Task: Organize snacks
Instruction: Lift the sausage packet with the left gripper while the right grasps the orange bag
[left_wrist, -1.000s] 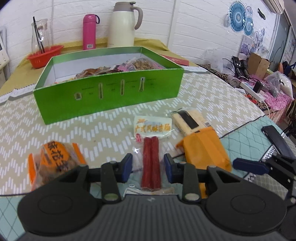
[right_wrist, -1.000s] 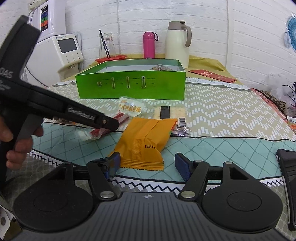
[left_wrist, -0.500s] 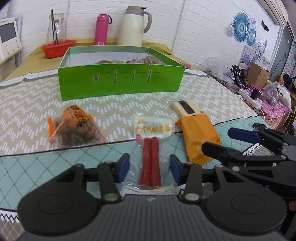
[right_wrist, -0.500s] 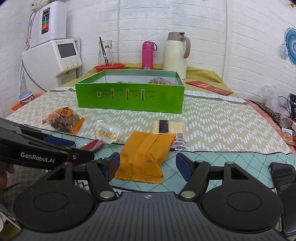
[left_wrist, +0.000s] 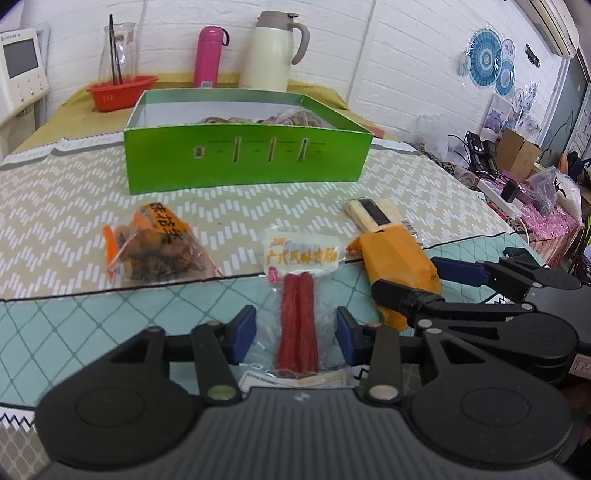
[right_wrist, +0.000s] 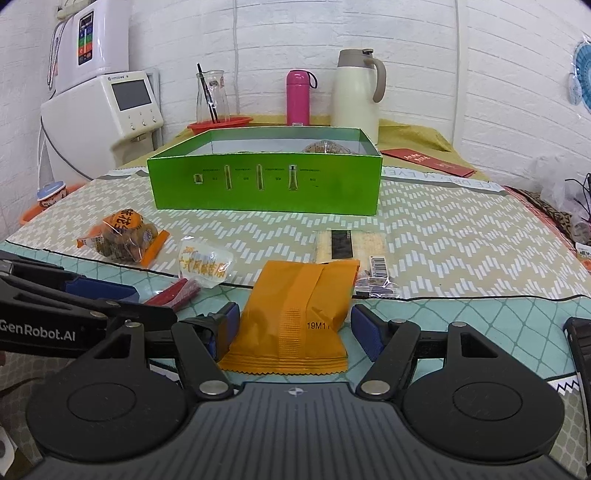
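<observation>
Inside the green box (left_wrist: 243, 162), snack packets (left_wrist: 291, 119) are lying; your closing left gripper (left_wrist: 295, 332) is straddling the sausage pack (left_wrist: 299, 317) ungripped, your right gripper (right_wrist: 291, 332) released around the orange pouch (right_wrist: 295, 314).

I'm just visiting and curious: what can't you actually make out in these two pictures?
- Most of what lies in the green box: its front wall hides it, both views.
- Near end of the sausage pack: left view, camera body covers it.
- Black thing at right: cut off by the right view's edge.
</observation>
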